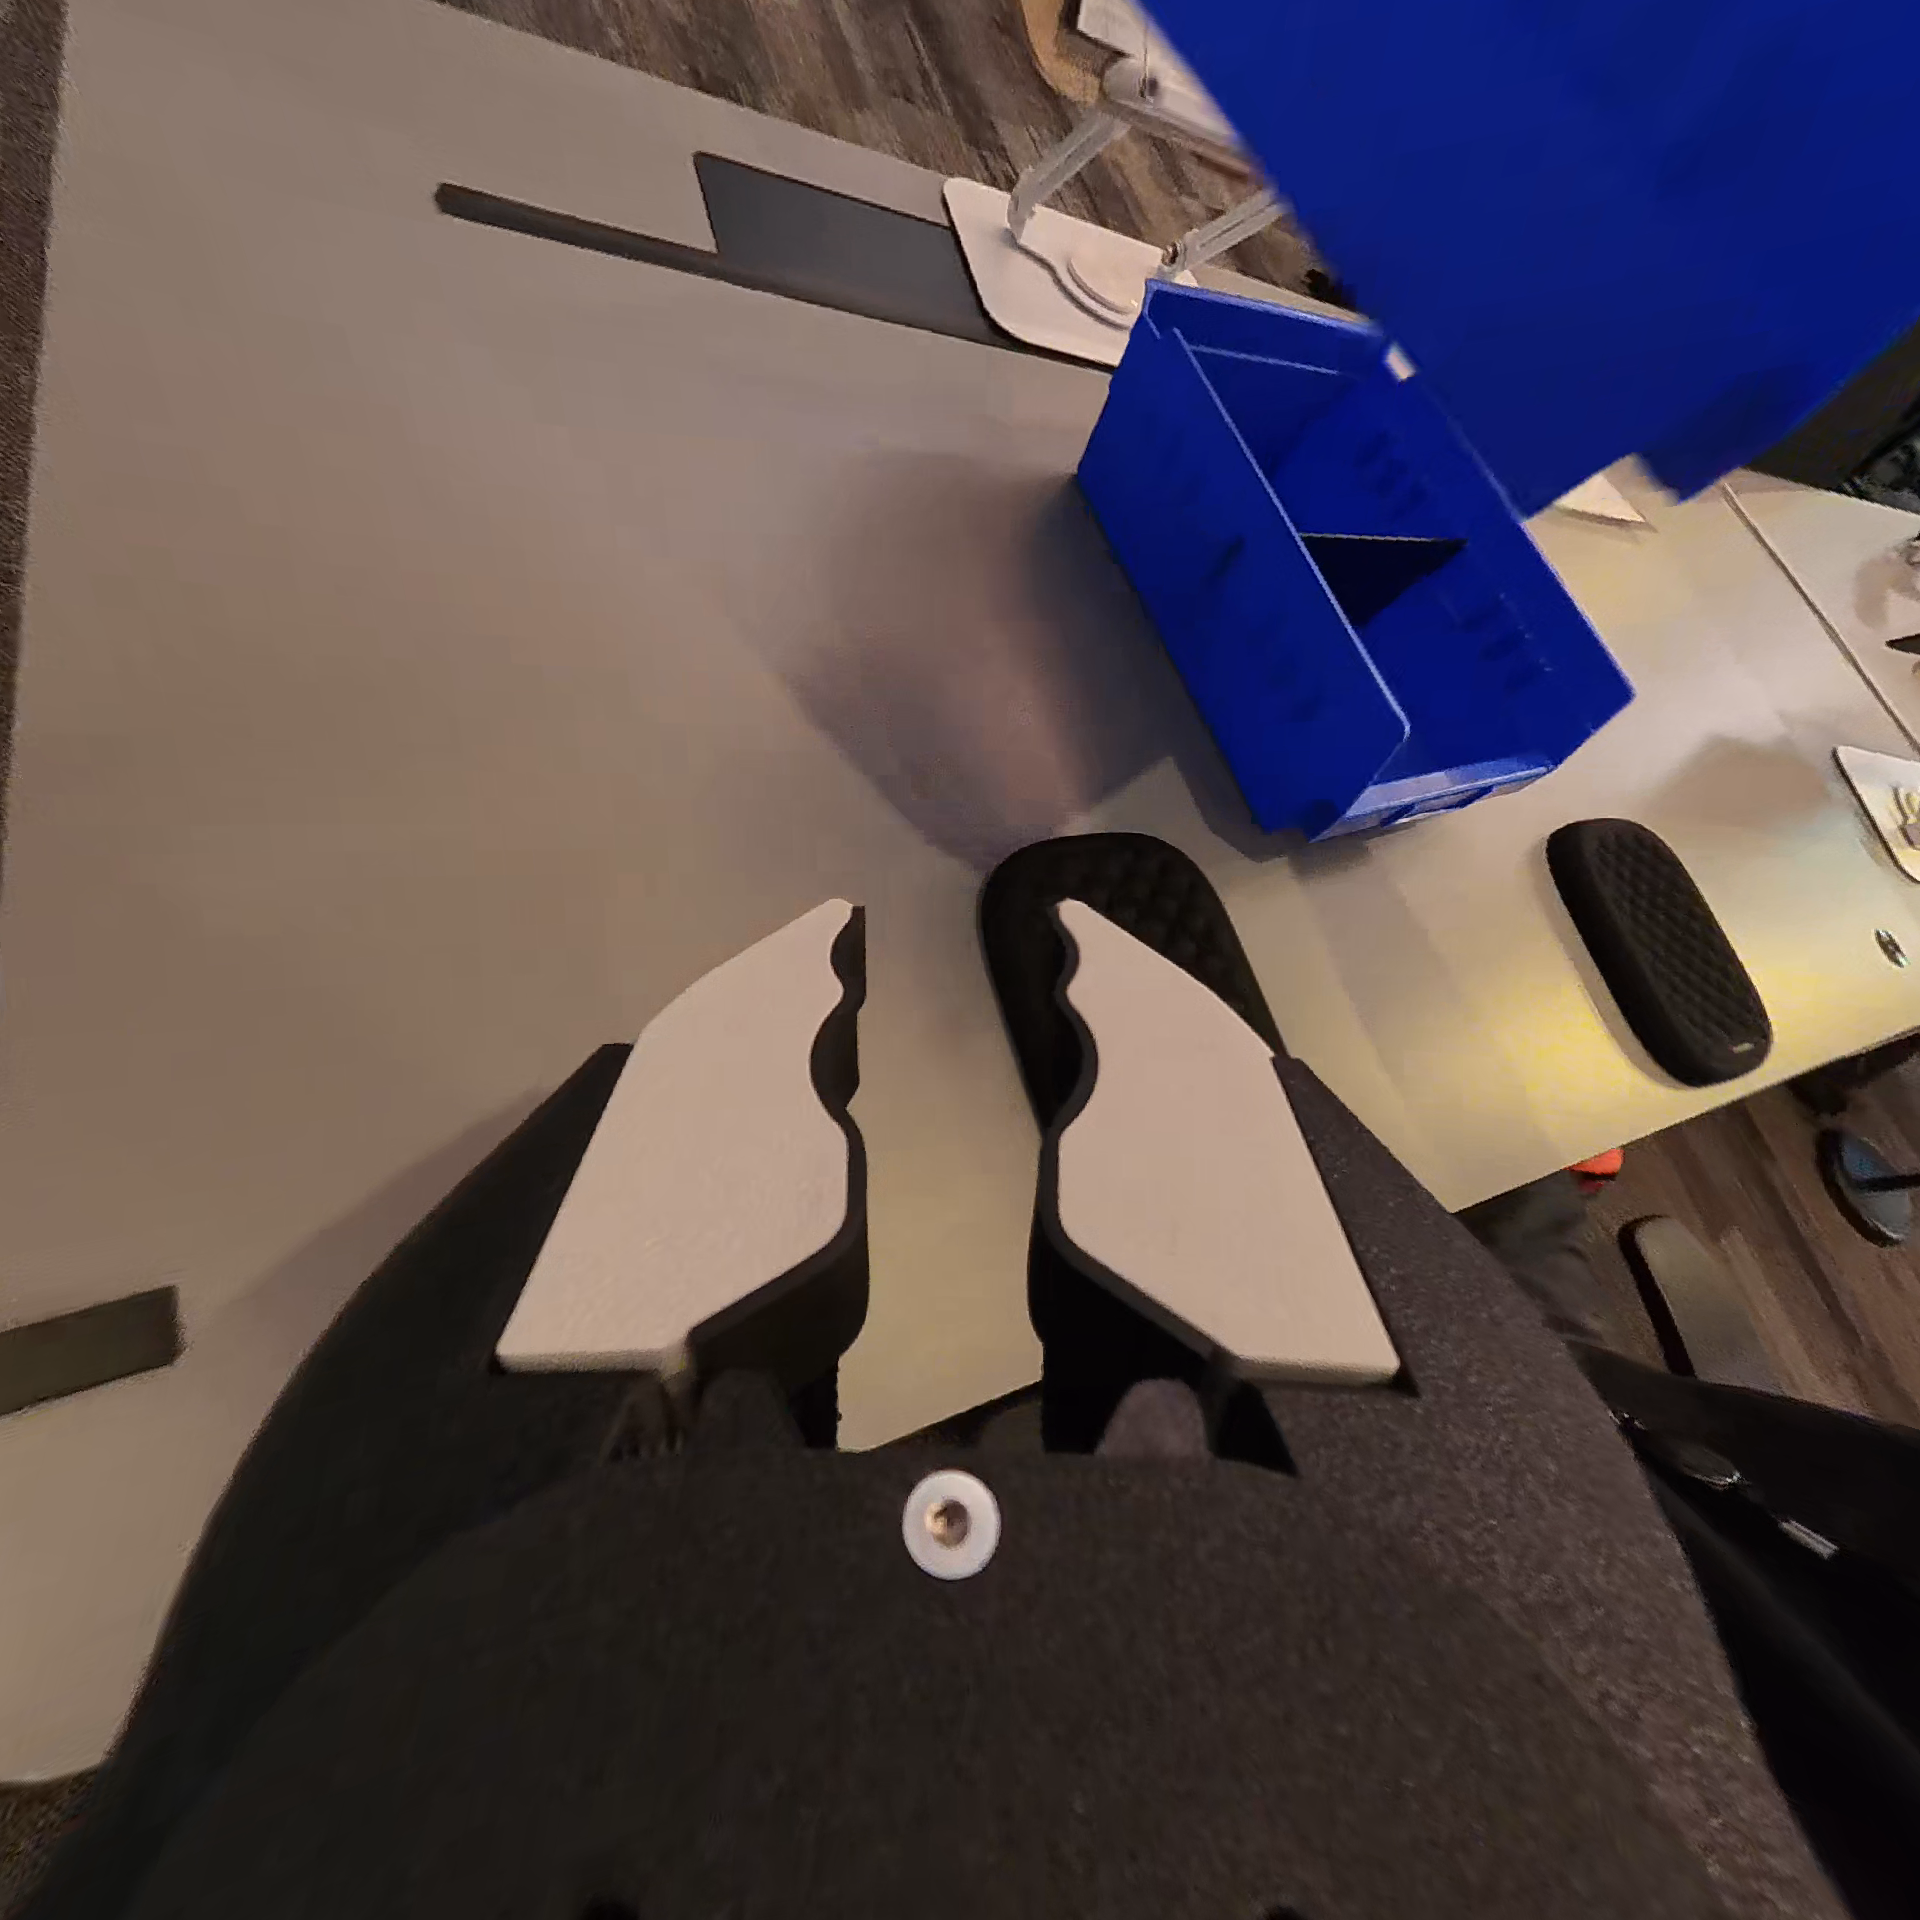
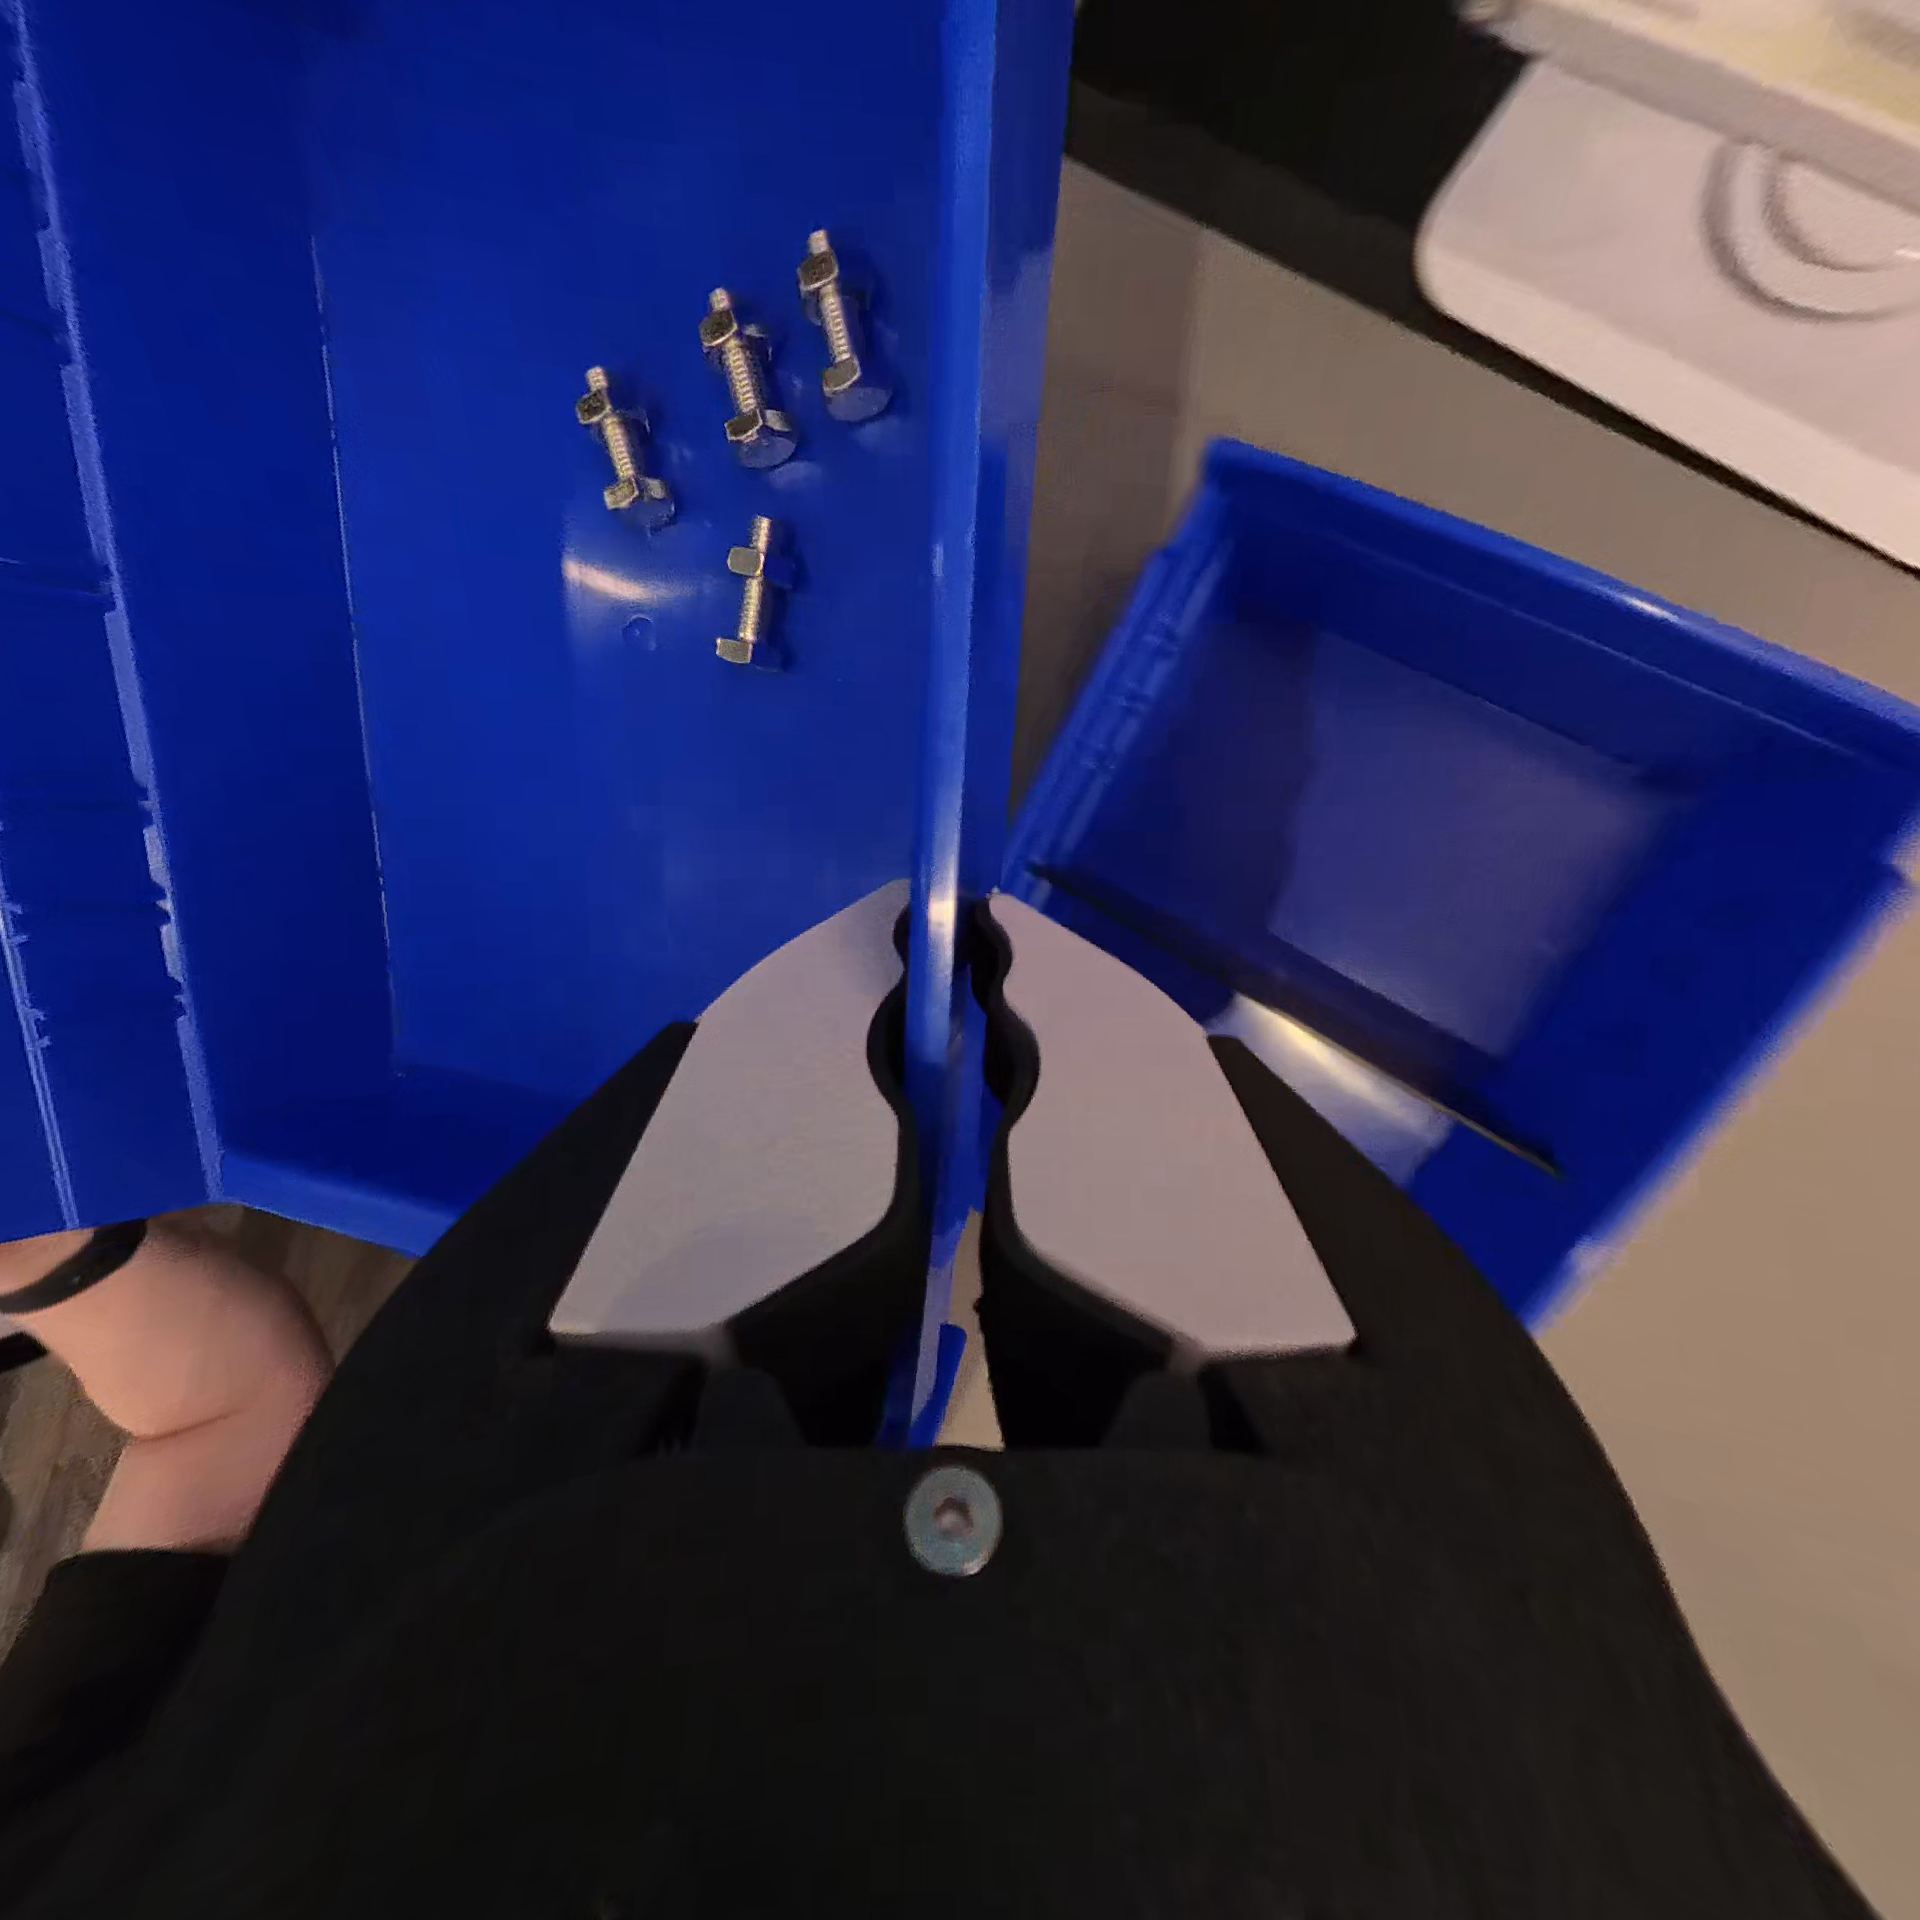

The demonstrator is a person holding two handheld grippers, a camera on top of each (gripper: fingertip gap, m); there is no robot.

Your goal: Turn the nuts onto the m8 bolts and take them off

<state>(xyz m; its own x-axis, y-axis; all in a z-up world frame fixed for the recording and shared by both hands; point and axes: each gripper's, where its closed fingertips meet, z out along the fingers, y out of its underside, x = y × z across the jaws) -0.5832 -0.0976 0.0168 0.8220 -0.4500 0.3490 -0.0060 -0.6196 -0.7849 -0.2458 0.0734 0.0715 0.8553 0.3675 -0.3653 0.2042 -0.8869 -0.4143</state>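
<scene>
Beside the empty blue bin [image 2: 1475, 831] on the tabletop [image 1: 520, 623], right tongs [image 2: 943, 914] clench a 2nd blue bin's wall [image 2: 940, 623]. Four bolts w/ nuts [image 2: 743, 436] lie inside it. Left tongs [image 1: 956, 914] released, holding nothing, near the empty bin.

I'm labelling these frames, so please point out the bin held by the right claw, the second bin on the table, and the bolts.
Held blue bin [image 2: 468, 831]: right wrist view, inner floor.
Second blue bin [image 1: 1226, 582]: left wrist view, outer side wall.
Bolts [image 2: 743, 379]: right wrist view, threaded shank of one bolt.

Parted fingers [image 1: 717, 1122] above grey table [image 1: 416, 623]
</scene>
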